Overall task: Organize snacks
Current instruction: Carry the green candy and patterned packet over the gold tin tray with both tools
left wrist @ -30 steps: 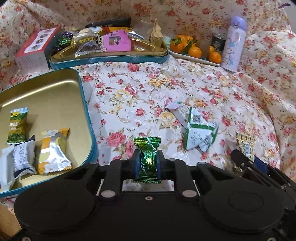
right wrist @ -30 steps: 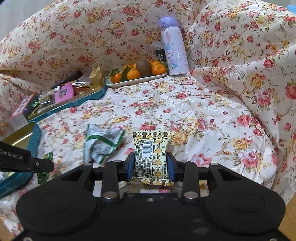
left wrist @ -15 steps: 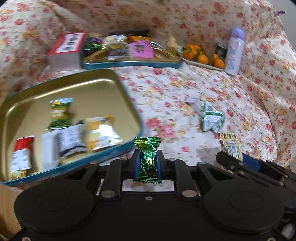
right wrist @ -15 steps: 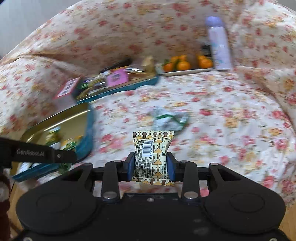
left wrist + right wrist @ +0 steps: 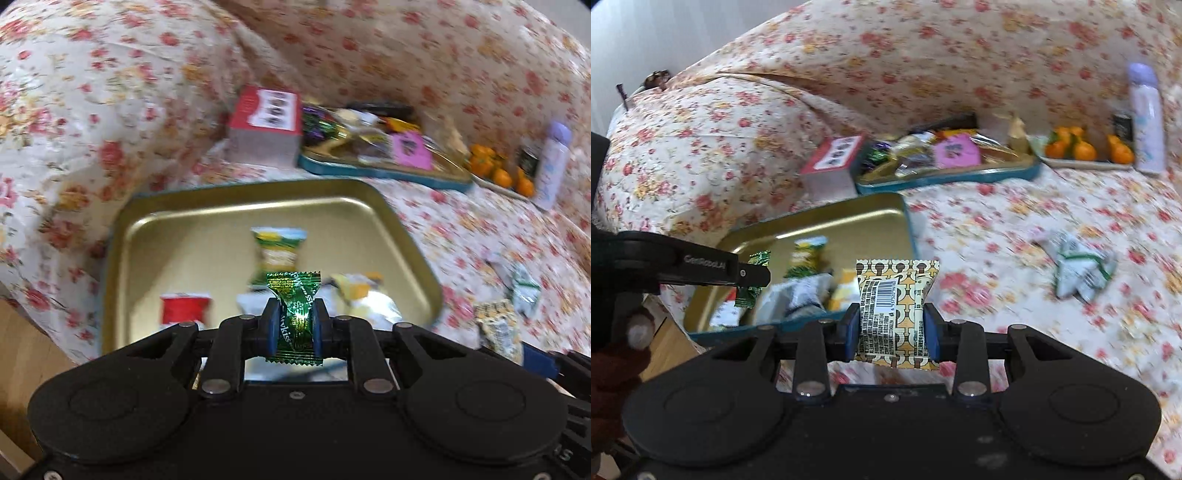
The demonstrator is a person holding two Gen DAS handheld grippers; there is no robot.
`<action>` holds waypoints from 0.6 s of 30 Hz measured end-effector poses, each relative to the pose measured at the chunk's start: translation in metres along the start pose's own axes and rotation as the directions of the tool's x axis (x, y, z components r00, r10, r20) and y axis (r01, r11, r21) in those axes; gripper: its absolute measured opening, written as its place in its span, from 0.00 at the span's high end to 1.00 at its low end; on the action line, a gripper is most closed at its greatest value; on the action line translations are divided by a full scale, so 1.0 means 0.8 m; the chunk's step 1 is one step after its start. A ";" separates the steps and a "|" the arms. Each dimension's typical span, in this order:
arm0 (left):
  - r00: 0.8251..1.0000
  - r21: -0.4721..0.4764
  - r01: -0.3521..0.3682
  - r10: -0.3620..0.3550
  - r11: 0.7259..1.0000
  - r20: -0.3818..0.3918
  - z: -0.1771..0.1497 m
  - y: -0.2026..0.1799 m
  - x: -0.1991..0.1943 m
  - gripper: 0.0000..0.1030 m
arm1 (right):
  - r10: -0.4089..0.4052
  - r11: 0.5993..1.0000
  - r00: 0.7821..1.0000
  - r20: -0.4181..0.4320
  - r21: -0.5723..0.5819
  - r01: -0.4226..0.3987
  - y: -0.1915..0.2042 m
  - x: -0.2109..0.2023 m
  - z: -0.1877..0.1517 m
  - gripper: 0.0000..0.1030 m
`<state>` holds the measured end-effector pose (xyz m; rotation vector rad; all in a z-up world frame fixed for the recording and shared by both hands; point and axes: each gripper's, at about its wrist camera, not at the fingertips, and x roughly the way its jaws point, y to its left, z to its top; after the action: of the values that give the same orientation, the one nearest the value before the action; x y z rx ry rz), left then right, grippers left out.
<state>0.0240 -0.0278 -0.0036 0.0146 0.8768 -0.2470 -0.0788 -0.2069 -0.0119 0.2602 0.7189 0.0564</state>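
The left hand-held gripper [image 5: 294,326] was clamped on a green candy [image 5: 295,317], the wrapper standing upright between its blue pads. It hung above the near part of a gold tin [image 5: 155,236] with a teal rim. In the tin, past the candy, lay a green-and-yellow packet [image 5: 277,253], a red packet [image 5: 184,308], a white packet and a yellow one [image 5: 364,291], all blurred.

The right hand-held gripper [image 5: 892,334] was closed on a yellow patterned packet [image 5: 895,314], barcode side up, held upright between its pads. It sat just right of the tin's near right corner, over the floral cover [image 5: 1015,229]. From this view the left hand-held gripper reached in from the left, its candy over the tin.

A crumpled green-and-white wrapper [image 5: 1078,269] lay loose on the cover, well to the right. Farther back stood a second tin [image 5: 945,162] heaped with snacks, a red-and-white box [image 5: 834,162] beside it, a plate of oranges [image 5: 1086,151] and a lilac bottle [image 5: 1145,118].
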 end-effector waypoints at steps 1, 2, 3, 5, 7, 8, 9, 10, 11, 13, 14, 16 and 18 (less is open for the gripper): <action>1.000 -0.008 -0.007 0.007 1.000 0.004 0.004 0.006 0.003 0.77 | 0.005 1.000 1.000 0.004 -0.008 -0.005 0.006 0.004 0.005 0.64; 1.000 -0.017 -0.014 0.015 1.000 0.008 0.009 0.013 0.006 0.77 | 0.009 1.000 1.000 0.007 -0.016 -0.009 0.012 0.007 0.009 0.64; 1.000 -0.027 -0.023 0.023 0.999 0.012 0.014 0.020 0.010 0.77 | 0.012 1.000 1.000 0.010 -0.025 -0.012 0.014 0.012 0.015 0.64; 0.999 -0.044 -0.042 0.043 0.998 0.022 0.024 0.032 0.018 0.77 | 0.014 0.999 1.000 0.017 -0.045 -0.014 0.025 0.021 0.025 0.64; 0.998 -0.068 -0.052 0.054 0.996 0.034 0.030 0.044 0.022 0.77 | 0.014 0.998 1.000 0.023 -0.060 -0.013 0.030 0.035 0.034 0.64; 0.998 -0.090 -0.050 0.053 0.995 0.036 0.031 0.051 0.024 0.77 | 0.014 0.998 1.000 0.027 -0.067 -0.012 0.034 0.040 0.038 0.64; 0.998 -0.107 -0.046 0.049 0.993 0.031 0.032 0.057 0.027 0.77 | 0.015 0.997 0.999 0.030 -0.073 -0.013 0.038 0.044 0.042 0.64; 0.999 -0.109 -0.035 0.038 0.993 0.023 0.031 0.061 0.030 0.77 | 0.016 0.997 0.999 0.031 -0.079 -0.014 0.043 0.050 0.046 0.64; 0.999 -0.109 -0.034 0.037 0.993 0.022 0.030 0.064 0.033 0.77 | 0.019 0.996 0.999 0.032 -0.083 -0.016 0.045 0.054 0.048 0.64; 0.998 -0.109 -0.053 0.056 0.993 0.021 0.025 0.068 0.037 0.77 | 0.021 0.996 0.999 0.033 -0.092 -0.018 0.052 0.064 0.052 0.64; 0.998 -0.108 -0.060 0.063 0.992 0.019 0.023 0.071 0.040 0.77 | 0.020 0.995 0.999 0.032 -0.098 -0.017 0.057 0.071 0.054 0.64; 0.997 -0.118 -0.068 0.070 0.991 0.015 0.021 0.079 0.043 0.77 | 0.017 0.995 0.999 0.027 -0.103 -0.014 0.063 0.085 0.057 0.64; 0.997 -0.138 -0.070 0.072 0.988 0.013 0.021 0.087 0.046 0.77 | 0.020 0.995 1.000 0.016 -0.099 -0.018 0.068 0.098 0.060 0.64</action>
<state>0.0746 0.0302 -0.0273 -0.0841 0.8721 -0.1197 0.0139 -0.1534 -0.0137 0.1722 0.6949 0.1075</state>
